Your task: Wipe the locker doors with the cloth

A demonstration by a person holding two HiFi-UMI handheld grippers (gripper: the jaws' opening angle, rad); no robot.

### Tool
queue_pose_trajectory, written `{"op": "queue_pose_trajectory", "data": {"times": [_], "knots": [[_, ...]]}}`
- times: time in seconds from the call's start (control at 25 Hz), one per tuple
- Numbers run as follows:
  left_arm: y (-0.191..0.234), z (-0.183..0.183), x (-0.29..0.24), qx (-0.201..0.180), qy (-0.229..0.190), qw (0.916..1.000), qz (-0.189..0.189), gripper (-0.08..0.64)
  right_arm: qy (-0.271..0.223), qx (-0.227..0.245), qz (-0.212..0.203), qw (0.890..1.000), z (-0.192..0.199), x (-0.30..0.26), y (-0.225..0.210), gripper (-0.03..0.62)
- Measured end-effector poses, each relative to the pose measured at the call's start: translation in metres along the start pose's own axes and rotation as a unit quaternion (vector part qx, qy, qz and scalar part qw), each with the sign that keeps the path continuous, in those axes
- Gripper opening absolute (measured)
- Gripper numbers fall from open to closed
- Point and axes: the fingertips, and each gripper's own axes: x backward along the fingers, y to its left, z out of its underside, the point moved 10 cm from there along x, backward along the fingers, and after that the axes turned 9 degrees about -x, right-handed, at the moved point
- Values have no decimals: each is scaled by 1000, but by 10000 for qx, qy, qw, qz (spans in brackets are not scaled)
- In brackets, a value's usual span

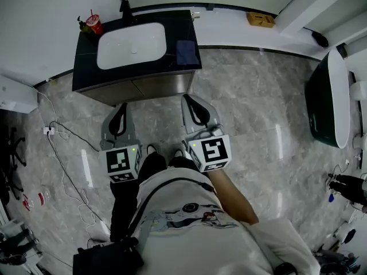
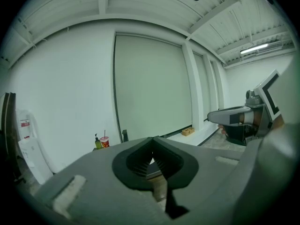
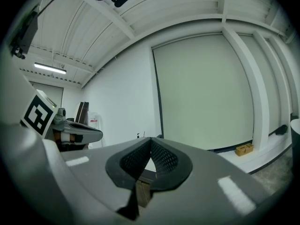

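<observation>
Left tongs [image 1: 120, 109] and right tongs [image 1: 190, 101] both clenched, empty; blue cloth [image 1: 188, 52] lies on counter [image 1: 86, 62] right of sink [image 1: 132, 44], 12 o'clock from right tongs, the nearer pair.

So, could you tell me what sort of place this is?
Probably a bathroom set-up in a bare white room: a dark vanity with a white basin, what looks like a freestanding tub at the right, and grey stone-look floor tiles.
</observation>
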Motion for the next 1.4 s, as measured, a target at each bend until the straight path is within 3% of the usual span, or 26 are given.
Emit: {"op": "queue_pose_trajectory", "data": {"times": [0.4,0.84,1.12,1.4], "knots": [[58,17,-51,11,-12,9999,157,2,155,159,153,9996,6,-63,-1,3],[121,23,-126,104,-8,9982,591,2,489,139,463,9976,5,-146,7,4],[116,40,-159,235,311,9964,753,2,1204,-53,569,9911,39,-174,-24,5],[75,66,-197,399,905,9888,1116,2,1803,-206,385,9826,76,-200,-63,5]]}}
